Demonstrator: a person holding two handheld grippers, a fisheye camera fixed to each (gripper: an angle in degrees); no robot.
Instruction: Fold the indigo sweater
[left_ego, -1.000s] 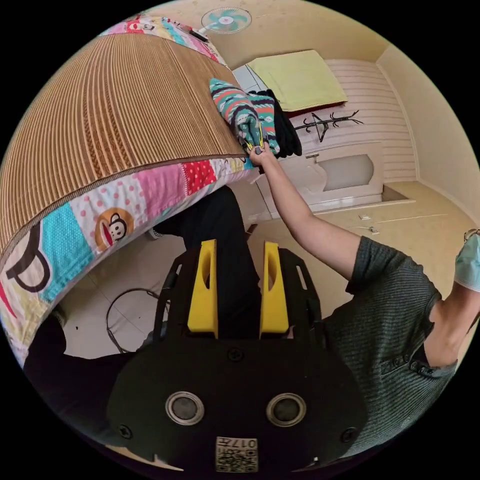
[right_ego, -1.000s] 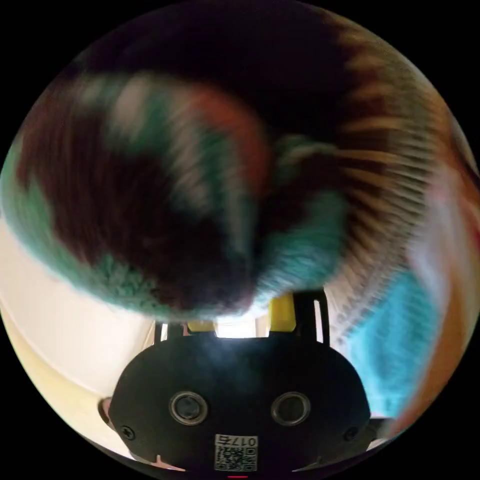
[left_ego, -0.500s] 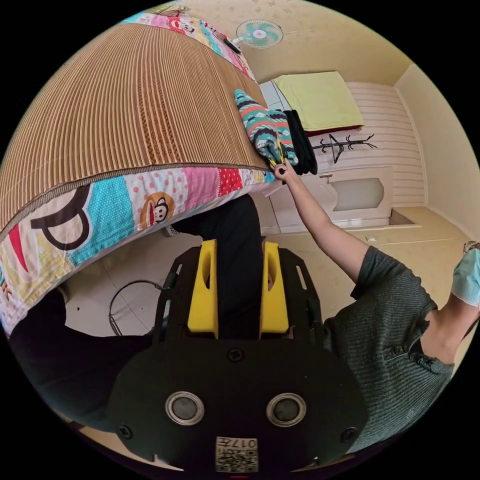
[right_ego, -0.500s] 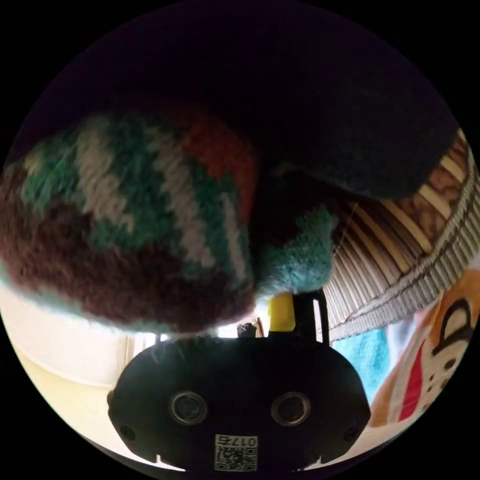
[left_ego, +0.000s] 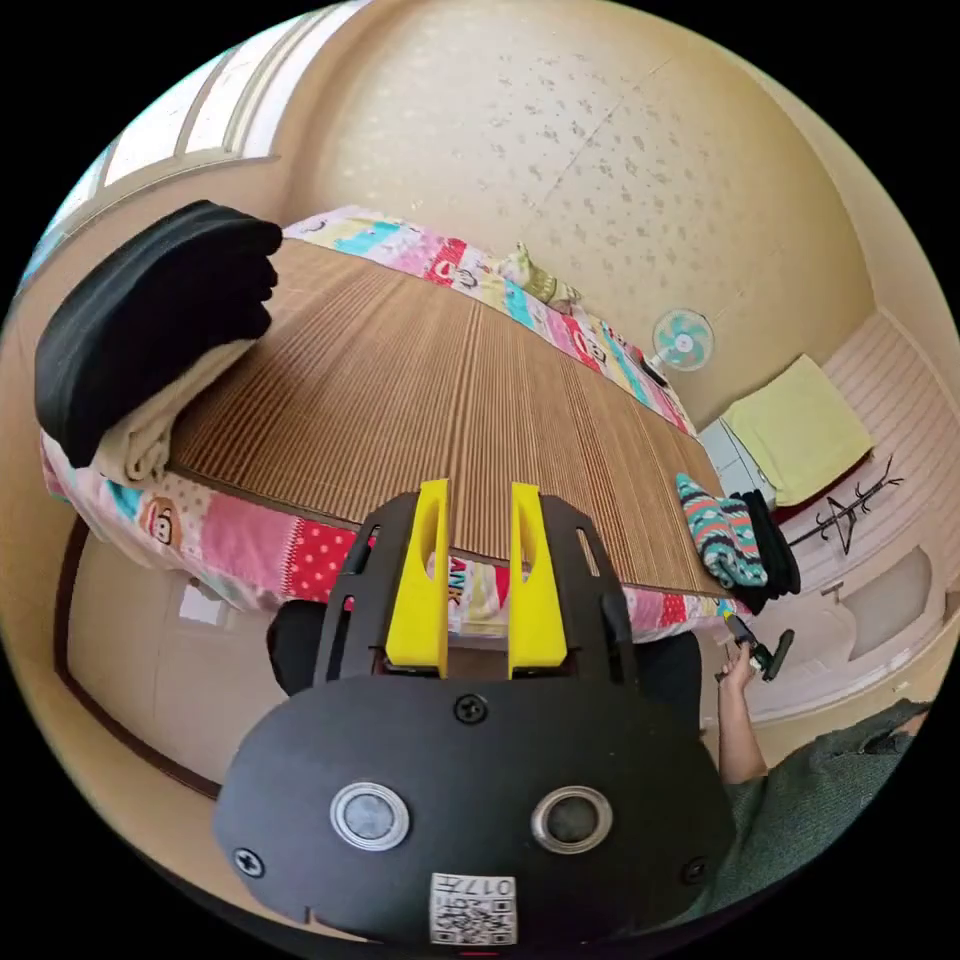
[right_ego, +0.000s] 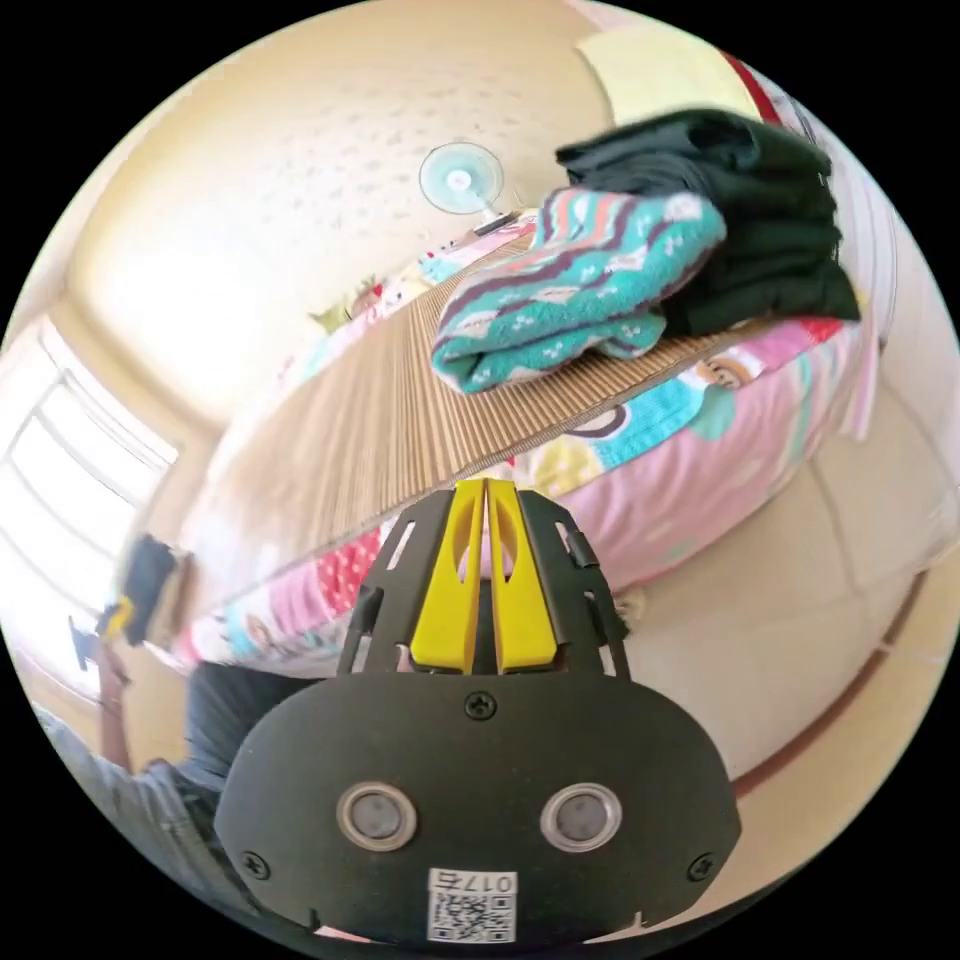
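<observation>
The folded knitted sweater (left_ego: 715, 540), teal with dark indigo and orange bands, lies at the near corner of the bamboo mat (left_ego: 450, 400) on the bed. A folded dark pile (left_ego: 772, 545) lies against it. In the right gripper view the sweater (right_ego: 580, 290) rests above and beyond my right gripper (right_ego: 485, 483), which is shut with nothing in it and hangs below the mattress edge. My left gripper (left_ego: 478, 487) is open and empty, off the bed's side, far from the sweater. A hand holds the right gripper (left_ego: 760, 655) just under the sweater's corner.
A stack of black and cream folded clothes (left_ego: 150, 320) sits on the mat's other end. A patchwork sheet (right_ego: 700, 430) covers the mattress side. A fan (left_ego: 683, 340), a yellow-green cloth (left_ego: 795, 430) and a coat rack (left_ego: 850, 510) stand beyond the bed. The person's sleeve (left_ego: 830, 790) is at lower right.
My right gripper has let go of the sweater and pulled back below the bed edge, its jaws now shut empty. The left gripper view has swung up over the whole bed.
</observation>
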